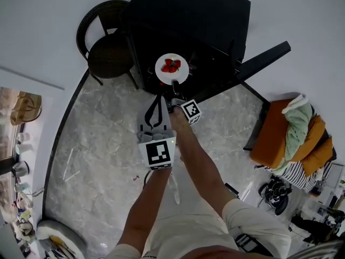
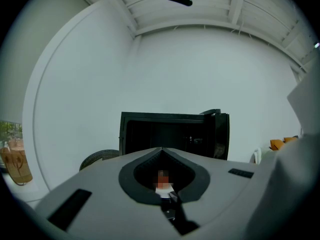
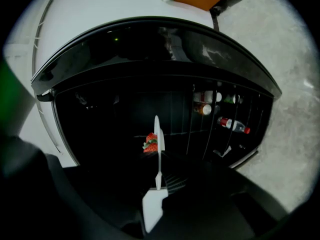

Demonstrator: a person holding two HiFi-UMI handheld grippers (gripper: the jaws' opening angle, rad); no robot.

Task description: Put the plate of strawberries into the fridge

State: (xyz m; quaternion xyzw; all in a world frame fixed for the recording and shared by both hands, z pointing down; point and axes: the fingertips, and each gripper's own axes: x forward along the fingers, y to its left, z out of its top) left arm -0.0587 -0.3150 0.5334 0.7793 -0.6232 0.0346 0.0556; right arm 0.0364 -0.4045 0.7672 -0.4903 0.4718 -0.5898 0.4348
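**While the fridge (image 1: 188, 9) stands open, plate (image 1: 182, 72) held at its mouth**

Short of the fridge, the left gripper (image 1: 159, 97) is closed on nothing, likely parked clear. The right gripper (image 1: 174, 85) is clamped on the plate's near rim, so the strawberries (image 1: 171, 65) are carried level. Beyond those jaws the plate is seen at the fridge's opening, not yet shelved.

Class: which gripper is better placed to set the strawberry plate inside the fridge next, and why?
Right. The right gripper is shut on the rim of the round white plate of red strawberries, held at the mouth of the open black fridge. The left gripper sits farther back, shut and empty.
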